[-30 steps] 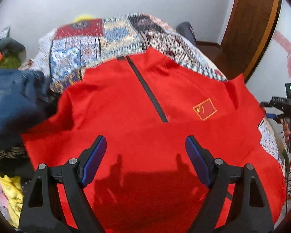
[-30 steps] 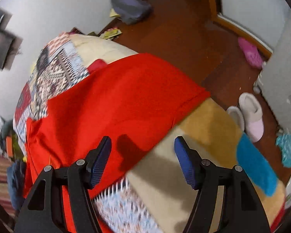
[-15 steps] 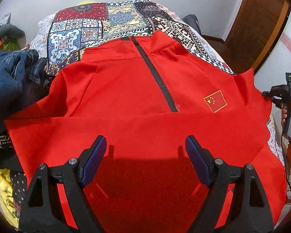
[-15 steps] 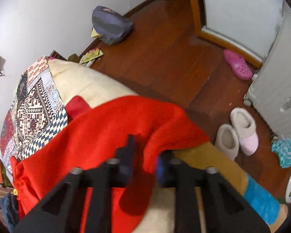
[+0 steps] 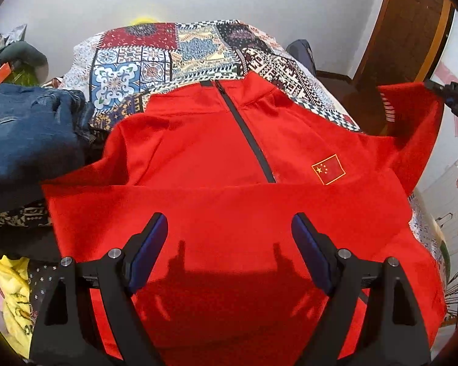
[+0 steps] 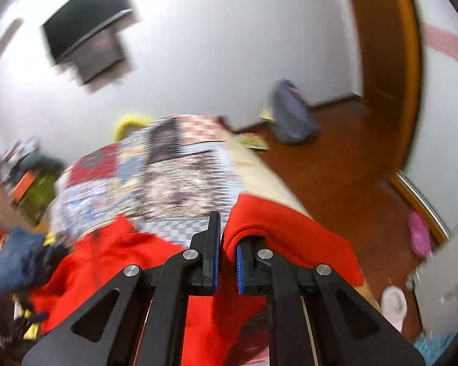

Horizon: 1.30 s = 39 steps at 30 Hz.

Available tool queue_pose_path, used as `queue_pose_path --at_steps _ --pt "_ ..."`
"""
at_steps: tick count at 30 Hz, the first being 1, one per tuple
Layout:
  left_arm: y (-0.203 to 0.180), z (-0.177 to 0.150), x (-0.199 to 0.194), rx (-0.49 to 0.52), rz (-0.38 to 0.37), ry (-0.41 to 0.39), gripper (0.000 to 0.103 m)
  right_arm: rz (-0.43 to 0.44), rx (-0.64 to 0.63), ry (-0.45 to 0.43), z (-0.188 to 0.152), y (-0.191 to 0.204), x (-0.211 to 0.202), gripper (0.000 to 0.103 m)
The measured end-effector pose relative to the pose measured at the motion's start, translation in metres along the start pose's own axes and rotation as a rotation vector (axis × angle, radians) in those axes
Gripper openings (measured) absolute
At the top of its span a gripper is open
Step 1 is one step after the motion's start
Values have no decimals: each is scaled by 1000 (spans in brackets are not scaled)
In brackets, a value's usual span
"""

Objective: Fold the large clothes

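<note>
A red zip-neck jacket [image 5: 216, 158] with a small flag patch lies front up on the patchwork bed cover [image 5: 155, 55]. One sleeve lies folded across its middle. My left gripper [image 5: 229, 244] is open and empty, hovering above the jacket's lower part. My right gripper [image 6: 227, 253] is shut on the jacket's other sleeve [image 6: 278, 228] and holds its end raised off the bed. In the left wrist view that lifted sleeve [image 5: 412, 128] hangs from the right gripper [image 5: 455, 100] at the far right.
A dark blue denim pile [image 5: 27, 140] lies at the jacket's left, with yellow cloth [image 5: 12, 299] below it. The bed edge drops to a wooden floor [image 6: 336, 158] with a grey bag [image 6: 290, 116], slippers [image 6: 394, 305] and a door [image 5: 406, 21].
My right gripper has closed on the sleeve end and lifted it up off the bed, swinging upward. My left gripper has stayed open over the jacket, drifting slightly.
</note>
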<state>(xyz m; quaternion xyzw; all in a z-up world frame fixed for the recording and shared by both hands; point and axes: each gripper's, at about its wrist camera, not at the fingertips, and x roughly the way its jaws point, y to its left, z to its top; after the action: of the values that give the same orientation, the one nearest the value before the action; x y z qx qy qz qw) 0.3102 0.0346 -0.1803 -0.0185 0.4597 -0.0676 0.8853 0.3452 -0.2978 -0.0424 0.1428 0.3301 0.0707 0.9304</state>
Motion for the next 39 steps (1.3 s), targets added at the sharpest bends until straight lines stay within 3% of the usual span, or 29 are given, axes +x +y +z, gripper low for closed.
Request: queue_pose_path --at_steps 4,11,18,26,29,32,39 --pt "6 -3 -12 -4 6 -13 83 135 -98 54 -18 53 1 8" --pt "19 -14 -21 -17 14 -10 83 259 -180 244 -72 101 34 8" --pt "26 -25 -20 -29 16 12 83 267 -246 477 -135 128 73 8" --pt "12 -29 -15 11 -1 42 83 242 -236 637 -167 124 83 12" --pt "-2 -21 -15 49 -9 36 83 252 -222 678 -164 118 79 27" --pt "-22 -7 -16 99 -24 21 83 286 -200 678 -156 109 65 42" --pt "-88 33 -5 245 -89 11 83 141 -208 491 -124 62 25 43"
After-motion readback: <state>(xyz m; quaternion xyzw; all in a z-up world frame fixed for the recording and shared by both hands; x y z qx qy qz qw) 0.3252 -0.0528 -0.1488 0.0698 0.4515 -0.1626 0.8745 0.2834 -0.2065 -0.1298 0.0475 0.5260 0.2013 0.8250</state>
